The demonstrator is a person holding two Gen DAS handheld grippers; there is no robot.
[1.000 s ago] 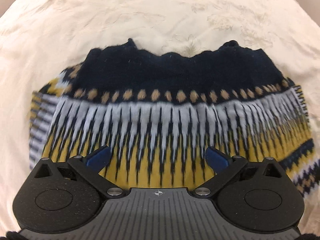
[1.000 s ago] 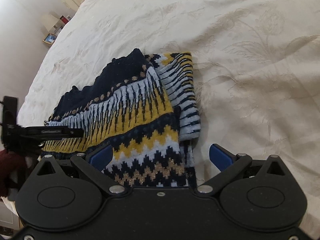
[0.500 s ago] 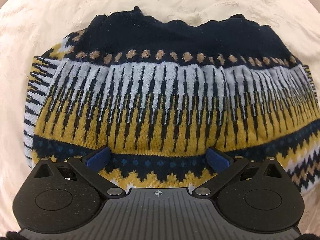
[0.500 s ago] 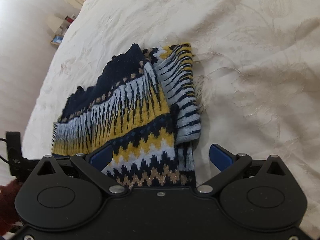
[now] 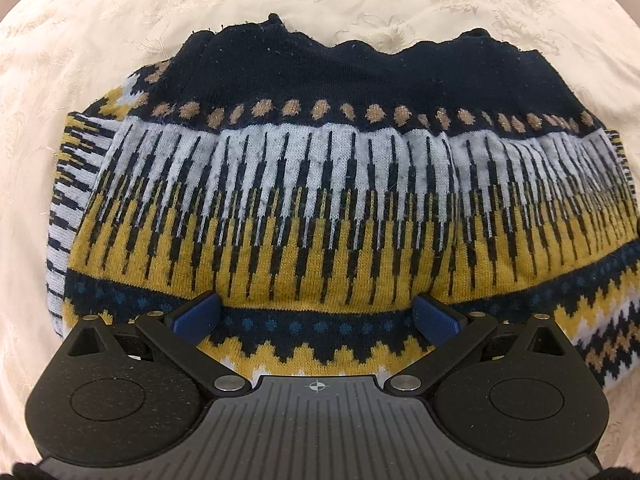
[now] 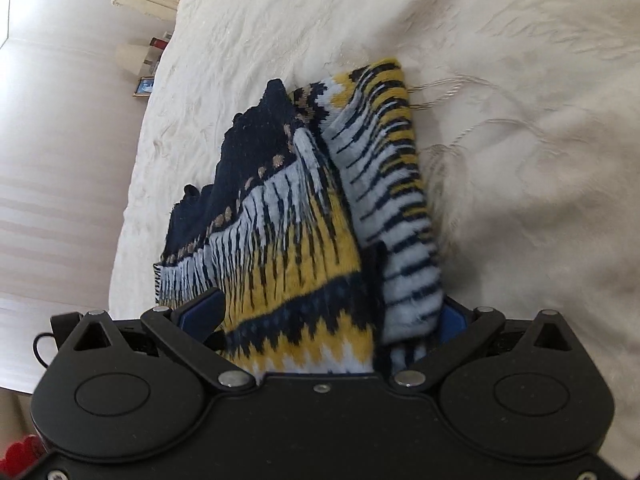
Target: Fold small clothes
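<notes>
Sweater (image 5: 320, 184) on bedspread (image 5: 80, 40), before both tools

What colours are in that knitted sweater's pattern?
Navy, pale grey-white, mustard yellow and tan bands on the sweater; clearest in the left wrist view.

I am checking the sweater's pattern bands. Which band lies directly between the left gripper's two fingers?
The navy band with blue dots on the sweater. It spans the open left gripper; the yellow-and-black stripes lie beyond, the yellow zigzag nearer the camera.
</notes>
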